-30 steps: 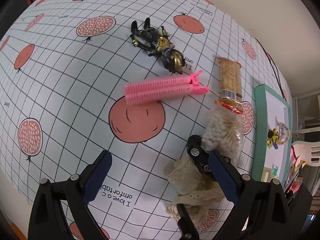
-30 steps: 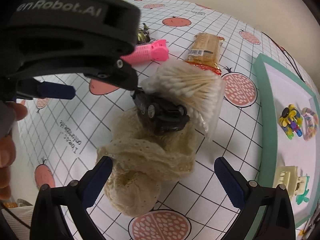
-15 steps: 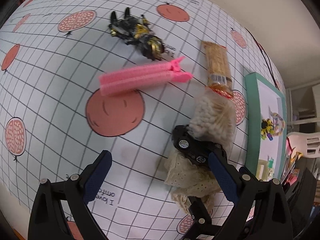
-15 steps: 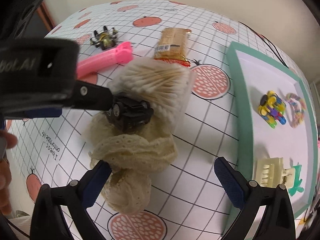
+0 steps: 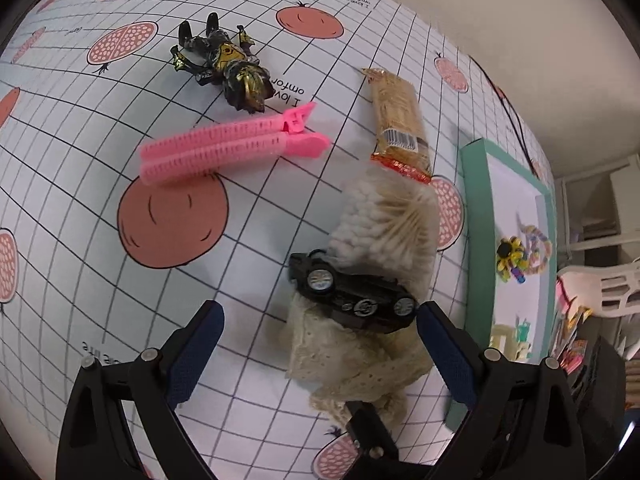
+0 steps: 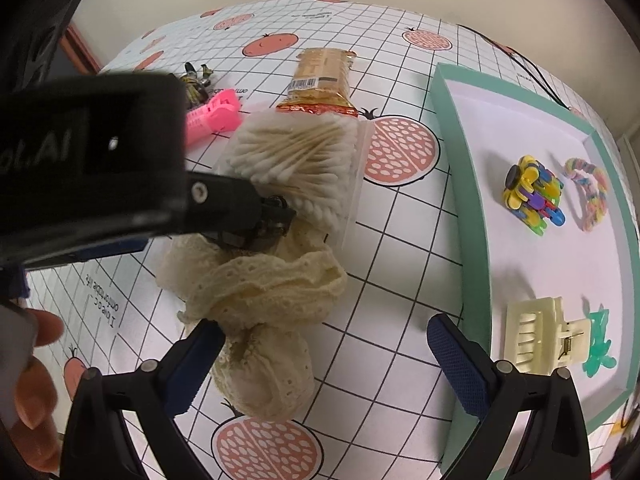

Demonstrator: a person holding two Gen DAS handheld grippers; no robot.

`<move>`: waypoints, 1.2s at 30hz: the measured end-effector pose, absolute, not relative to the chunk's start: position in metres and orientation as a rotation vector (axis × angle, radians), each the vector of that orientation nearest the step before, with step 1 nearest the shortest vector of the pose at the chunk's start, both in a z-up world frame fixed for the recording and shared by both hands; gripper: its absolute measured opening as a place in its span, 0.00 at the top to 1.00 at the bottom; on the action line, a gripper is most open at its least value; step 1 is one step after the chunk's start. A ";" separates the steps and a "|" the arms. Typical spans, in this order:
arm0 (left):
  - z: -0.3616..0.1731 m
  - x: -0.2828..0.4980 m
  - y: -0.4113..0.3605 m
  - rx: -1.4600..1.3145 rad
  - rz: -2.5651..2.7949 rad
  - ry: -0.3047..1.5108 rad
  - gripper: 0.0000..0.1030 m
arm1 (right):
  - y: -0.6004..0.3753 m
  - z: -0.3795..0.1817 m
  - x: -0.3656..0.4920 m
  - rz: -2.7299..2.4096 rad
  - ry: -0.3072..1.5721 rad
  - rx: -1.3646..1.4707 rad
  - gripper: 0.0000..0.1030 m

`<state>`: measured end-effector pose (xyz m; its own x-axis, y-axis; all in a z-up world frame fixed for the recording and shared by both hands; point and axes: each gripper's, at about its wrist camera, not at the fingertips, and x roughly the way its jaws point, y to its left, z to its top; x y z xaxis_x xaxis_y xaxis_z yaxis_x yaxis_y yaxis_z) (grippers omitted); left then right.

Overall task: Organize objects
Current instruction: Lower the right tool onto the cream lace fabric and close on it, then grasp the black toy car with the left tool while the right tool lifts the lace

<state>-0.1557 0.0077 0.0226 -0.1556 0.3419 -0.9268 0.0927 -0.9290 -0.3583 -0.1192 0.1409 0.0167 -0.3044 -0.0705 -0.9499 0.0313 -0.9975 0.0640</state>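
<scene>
Leftmost, printed upside-down on the pomegranate-patterned grid tablecloth (image 5: 100, 184), "I love c… omfortable life" is partly readable. Right of it, the left gripper (image 5: 320, 344), its housing showing "ot.AI", spreads its jaws around a black toy car (image 5: 352, 296) atop a cream lace scrunchie (image 6: 260, 292). Further right, the right gripper (image 6: 324, 360) hangs open-jawed near the teal-rimmed tray (image 6: 460, 208).

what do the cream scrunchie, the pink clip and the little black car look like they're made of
Cream scrunchie: soft fabric, apparently eyelet lace, matte; it shows small punched holes and gathered ruffles.
Pink clip: moulded plastic, slightly glossy; it has stiff ribbed rows and a hinge end.
Black car: hard and glossy, plastic or die-cast metal, which cannot be told; the wheel hubs look silvery.
</scene>
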 end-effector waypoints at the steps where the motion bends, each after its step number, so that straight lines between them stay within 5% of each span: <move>1: 0.023 -0.156 0.009 -1.912 2.212 -0.508 0.06 | 0.142 0.017 -0.120 -2.487 -0.058 1.813 0.03; 14: 0.030 -0.157 0.018 -1.800 2.257 -0.550 0.08 | 0.152 0.023 -0.124 -2.461 -0.117 1.798 0.27; 17: 0.030 -0.153 0.010 -1.788 2.254 -0.547 0.26 | 0.154 0.024 -0.125 -2.458 -0.112 1.793 0.36; 21: 0.027 -0.149 -0.002 -1.786 2.238 -0.559 0.29 | 0.154 0.026 -0.126 -2.442 -0.113 1.782 0.49; 24: 0.024 -0.152 -0.003 -1.776 2.232 -0.569 0.41 | 0.155 0.027 -0.127 -2.428 -0.110 1.777 0.55; 36: 0.018 -0.153 -0.014 -1.805 2.245 -0.636 0.47 | 0.162 0.029 -0.129 -2.417 -0.096 1.775 0.55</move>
<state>-0.1533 -0.0143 0.0180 -0.2398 0.4062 -0.8817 0.1162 -0.8897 -0.4415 -0.1285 0.1617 0.0286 -0.2934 -0.1510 -0.9440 0.0753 -0.9880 0.1346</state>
